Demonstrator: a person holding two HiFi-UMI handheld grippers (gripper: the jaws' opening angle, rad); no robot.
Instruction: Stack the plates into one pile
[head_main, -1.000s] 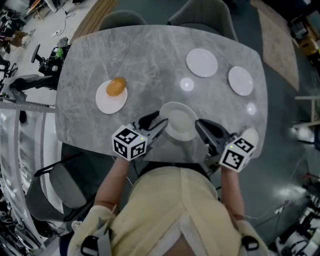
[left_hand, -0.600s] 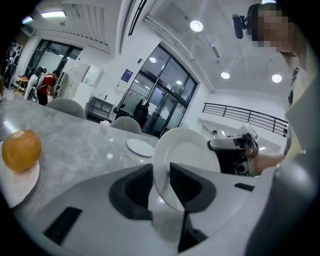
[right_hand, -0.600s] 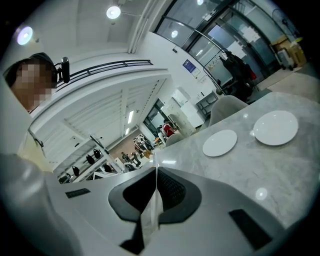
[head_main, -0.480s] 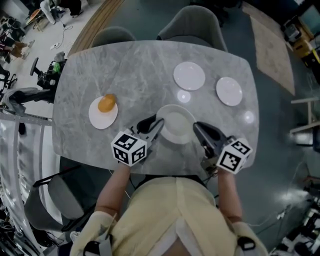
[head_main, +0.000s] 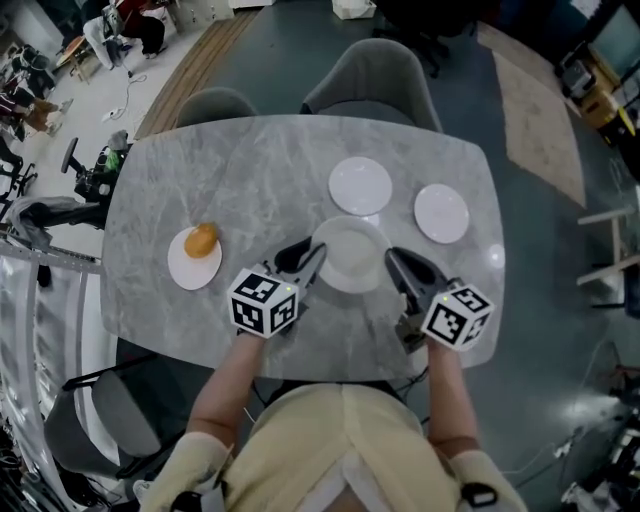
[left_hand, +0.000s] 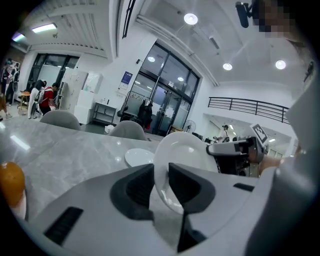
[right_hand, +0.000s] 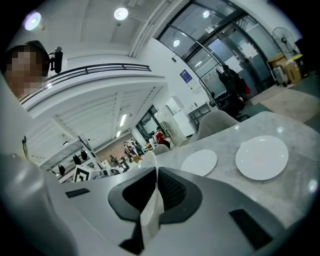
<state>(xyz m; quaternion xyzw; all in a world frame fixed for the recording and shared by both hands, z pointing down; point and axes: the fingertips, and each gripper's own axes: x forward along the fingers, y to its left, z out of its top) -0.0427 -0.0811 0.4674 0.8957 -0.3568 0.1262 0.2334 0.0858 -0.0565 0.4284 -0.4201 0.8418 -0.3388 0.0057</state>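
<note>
A white plate (head_main: 350, 255) hangs just above the grey marble table (head_main: 250, 170), gripped from both sides. My left gripper (head_main: 312, 255) has the plate's left rim (left_hand: 187, 150) between its jaws, which are closing on it. My right gripper (head_main: 392, 262) is shut on the opposite rim, seen edge-on as a thin white plate edge (right_hand: 152, 212). Two more empty white plates (head_main: 360, 185) (head_main: 441, 212) lie just beyond the held one. A fourth plate (head_main: 194, 258) at the left carries a bread roll (head_main: 202, 238).
Two grey chairs (head_main: 370, 75) (head_main: 215, 105) stand at the table's far side. Another chair (head_main: 90, 440) sits below the near left corner. The person's body is close against the table's near edge.
Both grippers have carried the plate away from the near edge toward the two far plates. The left jaws, wide apart before, have closed in on the rim.
</note>
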